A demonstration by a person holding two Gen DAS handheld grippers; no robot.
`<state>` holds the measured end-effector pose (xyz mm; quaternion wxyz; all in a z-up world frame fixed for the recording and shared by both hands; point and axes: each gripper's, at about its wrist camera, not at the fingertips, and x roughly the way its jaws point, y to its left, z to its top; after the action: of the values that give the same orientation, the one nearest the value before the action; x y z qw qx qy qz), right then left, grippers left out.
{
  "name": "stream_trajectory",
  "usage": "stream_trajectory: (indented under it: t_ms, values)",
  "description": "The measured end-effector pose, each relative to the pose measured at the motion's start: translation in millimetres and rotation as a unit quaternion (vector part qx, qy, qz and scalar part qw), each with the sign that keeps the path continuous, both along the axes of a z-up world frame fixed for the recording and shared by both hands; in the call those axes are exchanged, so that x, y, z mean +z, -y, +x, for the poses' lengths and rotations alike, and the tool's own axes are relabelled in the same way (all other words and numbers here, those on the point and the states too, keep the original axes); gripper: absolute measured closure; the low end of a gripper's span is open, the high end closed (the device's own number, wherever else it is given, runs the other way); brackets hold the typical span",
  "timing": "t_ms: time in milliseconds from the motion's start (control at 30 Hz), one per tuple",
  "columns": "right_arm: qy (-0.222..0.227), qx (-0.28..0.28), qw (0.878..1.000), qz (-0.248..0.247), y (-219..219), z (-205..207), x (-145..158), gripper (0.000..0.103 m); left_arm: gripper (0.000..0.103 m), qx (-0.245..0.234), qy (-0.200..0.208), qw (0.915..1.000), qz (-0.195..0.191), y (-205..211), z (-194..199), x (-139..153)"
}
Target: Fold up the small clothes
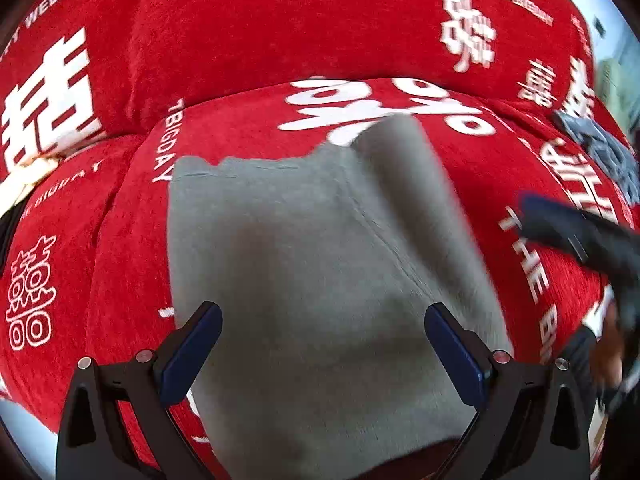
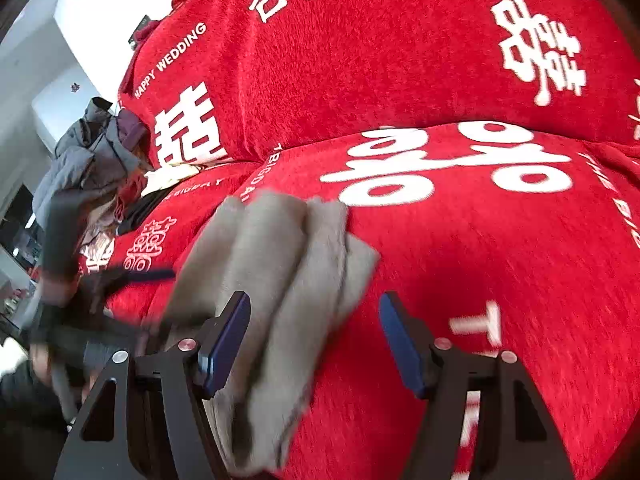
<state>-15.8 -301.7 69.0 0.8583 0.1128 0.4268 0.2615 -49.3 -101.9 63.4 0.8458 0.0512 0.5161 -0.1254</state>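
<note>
Grey garment (image 1: 320,264), a small soft fleecy piece, lies flat on the red cover (image 1: 280,32) of what looks like a sofa or bed with white wedding lettering, and from the left wrist view I read it as already doubled: a seam runs down it and a raised fold stands along its right side. My left claw (image 1: 322,346) hangs over the near part of the cloth with its blue pads spread wide and nothing pinched; the fabric passes beneath them rather than between them, which suits a hand that is clear of the piece and free to reposition. My right claw (image 2: 314,342) is likewise spread, its jaws apart and not pressing on anything; the folded edge of the garment (image 2: 288,280) sits in front of its left pad and partly under it, while the right pad stands over bare red cover. I judge the cloth rests where it does because the plush surface gives a broad, soft bed that keeps the layers from sliding. In the right view the other claw shows as a dark blur at the left edge, near a heap of grey clothing (image 2: 92,152) well apart from the work. By my reckoning the fold is laid down and the next need is to square or set aside the bundle.
</note>
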Motion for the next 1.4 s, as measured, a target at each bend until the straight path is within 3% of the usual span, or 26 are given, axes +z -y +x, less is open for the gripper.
stream_trajectory:
  t_ms: [133,233,267,300,333,367,433,500,533,667,767,900,1000,1100,1200,1233,1300,1367,1400]
  values:
    - [-0.044,0.007,0.998,0.035,-19.7,33.1,-8.1,0.032,0.001,-0.018,-0.004,0.9997,-0.016,5.2,-7.0,-3.4]
    - [-0.059,0.013,0.998,-0.018,-44.1,48.5,-19.2,0.033,0.001,-0.012,-0.012,0.9999,0.0,6.0,-6.7,-12.6]
    - [-0.059,0.014,0.997,-0.041,-51.1,50.6,-23.4,0.04,0.001,-0.01,-0.013,0.9999,0.003,5.1,-6.6,-15.7]
    - [-0.058,0.013,0.995,-0.085,-59.5,54.7,-30.4,0.064,0.001,-0.01,-0.013,0.9999,-0.001,2.9,-7.4,-19.0]
    - [-0.061,0.003,0.991,-0.118,-62.2,57.7,-37.2,0.071,0.001,-0.012,-0.013,0.9998,-0.006,1.1,-7.7,-21.0]
    - [-0.071,-0.011,0.989,-0.127,-59.9,63.4,-44.4,0.07,0.001,-0.015,-0.013,0.9997,-0.011,-0.1,-7.7,-22.6]
    - [-0.087,-0.037,0.991,-0.095,-47.5,70.5,-50.2,0.065,0.001,-0.015,-0.013,0.9997,-0.012,-1.0,-9.4,-21.3]
    - [-0.084,-0.06,0.989,-0.106,-41.7,69.6,-47.7,0.045,0.001,-0.013,-0.016,0.9997,-0.013,-2.3,-12.1,-18.0]
    - [-0.078,-0.065,0.988,-0.119,-41.3,63.6,-42.8,0.043,0.001,-0.013,-0.017,0.9997,-0.013,-4.4,-13.8,-15.6]
    - [-0.034,-0.045,0.988,-0.146,-43.3,24.2,-13.6,0.04,0.001,-0.002,-0.006,0.9993,-0.037,-36.0,-33.5,-2.5]
    - [-0.001,-0.013,0.987,-0.159,-53.4,-15.5,2.9,0.027,0.001,0.024,-0.031,0.9968,-0.07,-73.5,-46.8,-10.3]
    - [-0.001,0.014,0.986,-0.168,-66.8,-55.5,-2.1,0.026,0.001,0.035,-0.065,0.9926,-0.096,-100.5,-61.0,-29.4]
    - [-0.026,0.023,0.982,-0.184,-74.6,-74.8,-20.2,0.026,0.001,0.027,-0.073,0.9915,-0.104,-108.6,-71.5,-36.0]
    - [-0.04,0.036,0.982,-0.183,-76.5,-93.2,-33.7,0.026,0.001,0.012,-0.056,0.9944,-0.089,-112.7,-84.6,-36.4]
    - [-0.051,0.049,0.981,-0.178,-78.0,-101.0,-47.7,0.026,0.001,0.003,-0.052,0.9975,-0.047,-107.9,-86.9,-45.1]
    - [-0.054,0.051,0.981,-0.179,-79.5,-101.0,-52.1,0.028,0.001,0.004,-0.049,0.9981,-0.036,-105.6,-85.4,-47.6]
    - [-0.055,0.055,0.98,-0.185,-82.6,-100.5,-57.9,0.064,0.001,0.025,-0.054,0.998,-0.021,-103.8,-77.3,-54.7]
    - [-0.063,0.05,0.976,-0.2,-79.1,-99.0,-61.9,0.076,0.001,0.056,-0.084,0.9945,-0.03,-110.5,-69.6,-62.6]
    - [-0.068,0.045,0.977,-0.197,-74.4,-99.5,-60.8,0.077,0.001,0.064,-0.093,0.9928,-0.04,-113.6,-67.7,-63.0]
